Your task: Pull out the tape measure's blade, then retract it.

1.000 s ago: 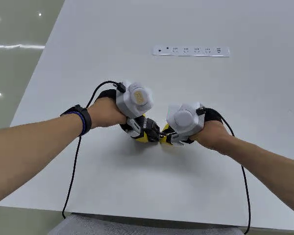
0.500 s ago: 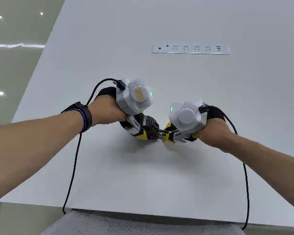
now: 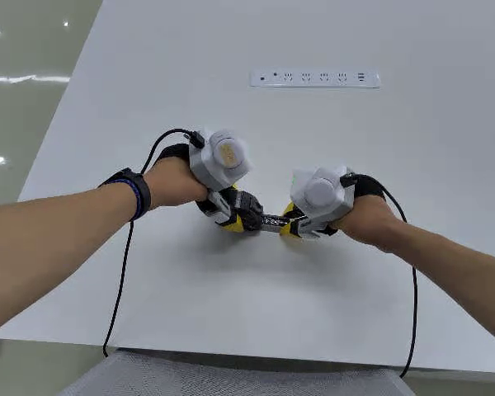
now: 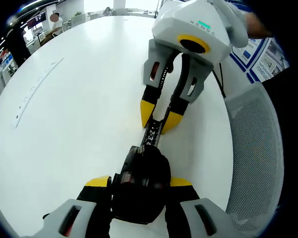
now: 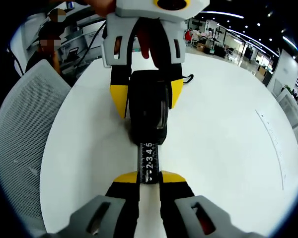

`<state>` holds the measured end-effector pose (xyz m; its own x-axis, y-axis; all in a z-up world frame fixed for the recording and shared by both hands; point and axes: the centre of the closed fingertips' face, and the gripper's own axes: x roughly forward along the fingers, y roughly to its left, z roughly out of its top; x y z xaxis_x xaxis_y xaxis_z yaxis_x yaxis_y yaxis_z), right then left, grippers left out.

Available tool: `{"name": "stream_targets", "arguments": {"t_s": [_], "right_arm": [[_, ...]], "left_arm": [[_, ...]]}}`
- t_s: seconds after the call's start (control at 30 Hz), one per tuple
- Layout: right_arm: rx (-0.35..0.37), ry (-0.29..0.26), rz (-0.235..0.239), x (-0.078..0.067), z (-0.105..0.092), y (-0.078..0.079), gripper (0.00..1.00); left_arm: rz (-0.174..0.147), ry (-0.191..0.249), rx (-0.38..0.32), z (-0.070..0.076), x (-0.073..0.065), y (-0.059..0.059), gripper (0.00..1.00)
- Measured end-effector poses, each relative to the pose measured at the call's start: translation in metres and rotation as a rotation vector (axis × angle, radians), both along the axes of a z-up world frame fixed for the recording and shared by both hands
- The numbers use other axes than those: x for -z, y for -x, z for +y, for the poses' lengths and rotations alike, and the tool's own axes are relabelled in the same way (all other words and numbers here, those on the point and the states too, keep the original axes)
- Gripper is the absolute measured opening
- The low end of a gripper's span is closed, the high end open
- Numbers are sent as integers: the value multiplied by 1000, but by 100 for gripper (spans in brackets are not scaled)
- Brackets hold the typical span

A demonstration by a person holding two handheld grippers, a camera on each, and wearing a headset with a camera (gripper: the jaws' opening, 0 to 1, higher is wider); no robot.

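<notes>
The black tape measure case (image 4: 141, 181) sits between the yellow-tipped jaws of my left gripper (image 3: 241, 216), which is shut on it just above the white table. A short length of white numbered blade (image 5: 149, 161) runs out of the case (image 5: 148, 111) to my right gripper (image 5: 149, 178), whose jaws are shut on the blade's end. In the head view the blade (image 3: 272, 221) bridges a small gap between the two grippers, the right gripper (image 3: 293, 224) on the right. From the left gripper view the right gripper (image 4: 159, 121) faces me, pinching the blade (image 4: 153, 135).
A white power strip (image 3: 313, 78) lies on the table (image 3: 231, 305) far behind the grippers. Black cables (image 3: 122, 280) trail from both grippers over the near edge. A grey mesh chair back (image 3: 231, 381) stands at the table's near edge.
The right gripper has moved a little to the right, away from the left one. A short stretch of blade now shows between them where the two nearly touched before.
</notes>
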<state>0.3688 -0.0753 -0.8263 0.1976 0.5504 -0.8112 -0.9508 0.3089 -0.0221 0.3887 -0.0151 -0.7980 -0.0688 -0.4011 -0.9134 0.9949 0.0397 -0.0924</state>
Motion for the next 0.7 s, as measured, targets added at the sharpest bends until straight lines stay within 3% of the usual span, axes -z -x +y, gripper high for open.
{"name": "stream_targets", "arguments": {"t_s": [0.4,0.43,0.7], "right_arm": [[0,-4,1,0,-9,1,13],[3,1,-4,-1,-21,5,13],[-1,5,-7,-3,-36,9,13]], "left_arm": [[-5,-2,-12,0,0,0,39],[-1,-6,-23,-1,1,-1,39],[-4,-9,-30,-2,0,1,39]]}}
